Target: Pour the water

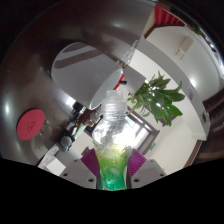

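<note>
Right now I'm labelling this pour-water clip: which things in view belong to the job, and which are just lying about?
Job:
- clear plastic bottle with green lower part, upright, held between the jaws
- gripper, pink pads pressing on the bottle's sides

Lying about:
- green leafy plant beyond the bottle
- red round disc off to one side

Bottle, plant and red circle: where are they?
bottle (111,125): gripper view, clear middle, between the gripper's fingers.
plant (158,98): gripper view, green leaves.
red circle (31,122): gripper view, its centre.
</note>
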